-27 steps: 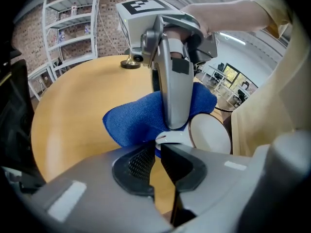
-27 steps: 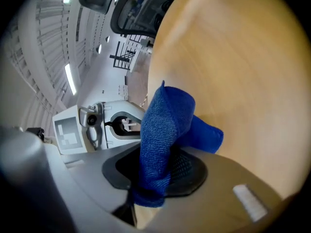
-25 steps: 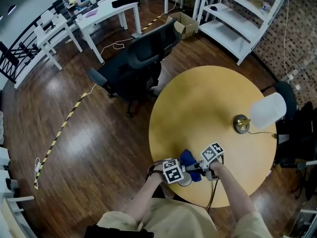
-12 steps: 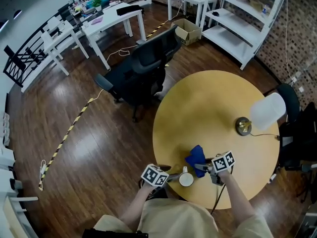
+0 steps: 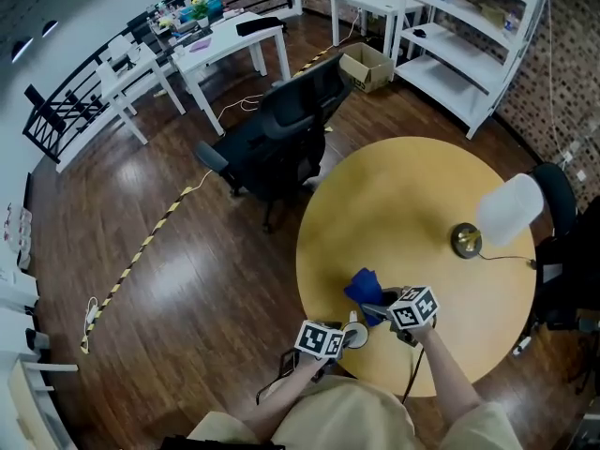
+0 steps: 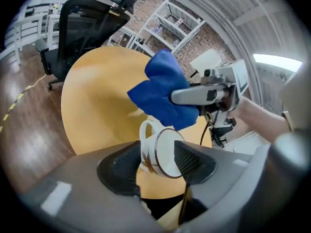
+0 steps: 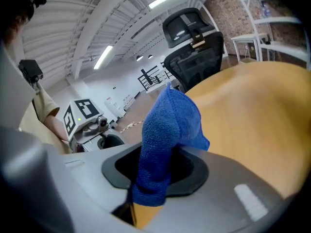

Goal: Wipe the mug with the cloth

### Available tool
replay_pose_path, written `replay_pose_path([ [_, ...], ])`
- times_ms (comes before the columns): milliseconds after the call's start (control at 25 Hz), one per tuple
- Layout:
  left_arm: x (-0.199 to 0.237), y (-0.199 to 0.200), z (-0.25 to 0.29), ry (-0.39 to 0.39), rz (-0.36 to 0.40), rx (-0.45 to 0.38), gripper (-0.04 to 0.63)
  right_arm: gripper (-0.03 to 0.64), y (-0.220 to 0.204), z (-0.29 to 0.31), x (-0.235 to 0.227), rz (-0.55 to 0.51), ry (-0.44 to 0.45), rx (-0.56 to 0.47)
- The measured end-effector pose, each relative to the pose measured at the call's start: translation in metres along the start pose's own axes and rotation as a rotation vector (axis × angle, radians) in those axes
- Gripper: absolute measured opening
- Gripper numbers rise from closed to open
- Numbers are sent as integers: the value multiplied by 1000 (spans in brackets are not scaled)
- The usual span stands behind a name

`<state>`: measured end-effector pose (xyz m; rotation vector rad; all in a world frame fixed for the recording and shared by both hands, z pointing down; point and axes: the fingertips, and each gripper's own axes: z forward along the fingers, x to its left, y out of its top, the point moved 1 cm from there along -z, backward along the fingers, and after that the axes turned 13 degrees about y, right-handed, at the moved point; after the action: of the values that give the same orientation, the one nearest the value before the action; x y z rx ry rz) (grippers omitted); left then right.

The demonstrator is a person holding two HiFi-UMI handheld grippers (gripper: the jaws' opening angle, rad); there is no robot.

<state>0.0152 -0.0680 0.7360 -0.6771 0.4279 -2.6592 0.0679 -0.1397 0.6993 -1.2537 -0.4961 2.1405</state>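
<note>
A white mug (image 5: 354,337) with a brown rim and leaf print sits at the near edge of the round yellow table (image 5: 412,204). In the left gripper view the mug (image 6: 160,152) lies tilted between my left gripper's (image 6: 156,163) pads, its mouth toward the camera. The jaws are closing and both pads touch its sides. My right gripper (image 5: 377,309) is shut on a blue cloth (image 5: 364,289), held just above and beyond the mug. A fold of the cloth (image 7: 165,135) hangs out between the right pads, and the left gripper (image 7: 85,118) shows behind it.
A lamp (image 5: 506,209) with a white shade and brass base stands on the table's right side. A black office chair (image 5: 281,134) is at the table's far left. White shelving (image 5: 478,36) and white tables (image 5: 225,36) stand farther back on the wood floor.
My left gripper drew back toward the table's edge, then came in again round the mug. The right gripper lifted the cloth off the mug and holds it just past it.
</note>
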Motion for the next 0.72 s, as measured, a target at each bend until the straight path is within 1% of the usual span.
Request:
replay_pose_path([
  [40, 2, -3, 4, 52, 17, 15, 176, 129, 2, 2, 0, -23, -8, 3],
  [80, 4, -5, 7, 94, 28, 23, 113, 129, 5, 4, 2, -42, 2, 2],
  [120, 6, -5, 8, 121, 30, 23, 109, 129, 7, 8, 6, -56, 28, 1],
  [200, 8, -4, 10, 139, 24, 11, 89, 129, 8, 20, 17, -77, 108, 18],
  [240, 9, -2, 10, 144, 39, -1, 77, 129, 5, 27, 21, -87, 140, 48],
  [320, 10, 0, 10, 161, 102, -34, 67, 127, -7, 40, 25, -104, 162, 136],
  [400, 7, 2, 7, 165, 136, -65, 63, 126, -18, 47, 25, -112, 169, 190],
  [480, 5, 2, 5, 153, 144, -88, 64, 124, -23, 48, 25, -115, 178, 195],
  [560, 4, 2, 4, 134, 157, -103, 66, 124, -26, 47, 18, -101, 169, 187],
  [720, 3, 1, 3, 109, 196, -140, 67, 121, -29, 39, -7, 18, 108, 113],
])
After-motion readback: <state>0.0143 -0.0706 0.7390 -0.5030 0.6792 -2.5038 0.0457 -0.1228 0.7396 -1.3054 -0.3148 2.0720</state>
